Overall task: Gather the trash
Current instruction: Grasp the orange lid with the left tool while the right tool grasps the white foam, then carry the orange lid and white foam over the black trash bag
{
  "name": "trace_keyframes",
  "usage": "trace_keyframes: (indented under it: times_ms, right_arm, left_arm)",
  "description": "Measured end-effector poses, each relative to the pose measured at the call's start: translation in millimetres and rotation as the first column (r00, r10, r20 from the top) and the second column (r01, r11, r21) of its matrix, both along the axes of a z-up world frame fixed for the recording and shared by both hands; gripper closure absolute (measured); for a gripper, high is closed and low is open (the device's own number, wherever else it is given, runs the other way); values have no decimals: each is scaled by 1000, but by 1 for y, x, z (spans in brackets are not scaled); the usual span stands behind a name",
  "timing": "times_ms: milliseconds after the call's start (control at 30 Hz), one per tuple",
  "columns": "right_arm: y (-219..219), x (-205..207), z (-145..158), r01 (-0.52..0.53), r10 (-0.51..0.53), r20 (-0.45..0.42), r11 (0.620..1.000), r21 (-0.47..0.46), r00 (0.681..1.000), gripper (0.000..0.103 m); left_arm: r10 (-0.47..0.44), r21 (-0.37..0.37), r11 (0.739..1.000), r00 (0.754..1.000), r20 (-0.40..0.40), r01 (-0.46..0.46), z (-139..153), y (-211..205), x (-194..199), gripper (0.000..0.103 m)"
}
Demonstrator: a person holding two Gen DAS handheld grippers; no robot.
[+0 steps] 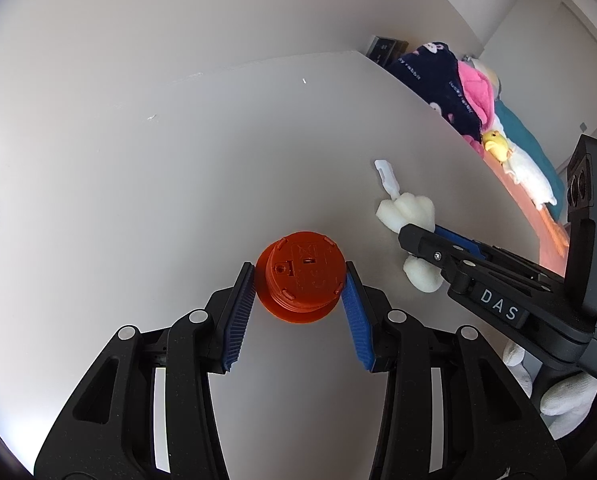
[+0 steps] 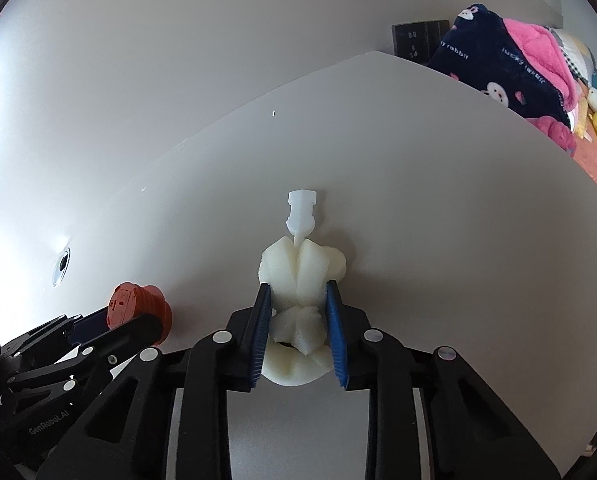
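Nearest in the left wrist view, left gripper (image 1: 300, 282) clamped on an orange plastic cap (image 1: 300, 282), both blue pads (image 1: 240, 312) pressed against its ribbed sides, the cap with its wide flange down on the white table (image 1: 178, 180). In the right wrist view, right gripper (image 2: 298, 308) squeezed on a piece of white foam (image 2: 298, 276), the foam creased and folded between the blue pads (image 2: 260, 328), part of it bulging out in front of the fingertips and part behind them, resting on the table. Both grippers side by side, near each other but apart, the orange cap to the left of the foam. Just beyond the foam, touching its far edge, a small white plastic piece (image 2: 301, 210) lying on the table. At the far left of the table, a round cable hole (image 2: 60, 267). Beyond the right table edge, a pile of dark blue and pink fleece clothes (image 2: 498, 68) and a small yellow duck toy (image 1: 497, 145). By the wall behind the table corner, a black box (image 2: 418, 38).
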State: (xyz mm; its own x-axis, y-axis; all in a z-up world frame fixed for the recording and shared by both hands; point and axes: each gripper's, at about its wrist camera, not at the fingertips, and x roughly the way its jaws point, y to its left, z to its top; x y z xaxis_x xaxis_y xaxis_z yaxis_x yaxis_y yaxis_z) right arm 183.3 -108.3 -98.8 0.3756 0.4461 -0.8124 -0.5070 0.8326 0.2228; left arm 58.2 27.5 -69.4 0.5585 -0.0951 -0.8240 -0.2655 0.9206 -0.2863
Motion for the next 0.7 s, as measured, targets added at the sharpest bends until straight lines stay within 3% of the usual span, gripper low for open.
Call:
trace_keyframes:
  times_ms: [233,700]
  right_arm:
    - [-13,-19,25,-44,42,52,999,30,998,78]
    - [-63,-56,60,40,-48,79,994,102,996,78]
  left_arm:
    - [-10,-10,1000,1000,20,11,9,-6,1,60]
    - [-84,-7,996,994,70,85,37,-41,-6,60]
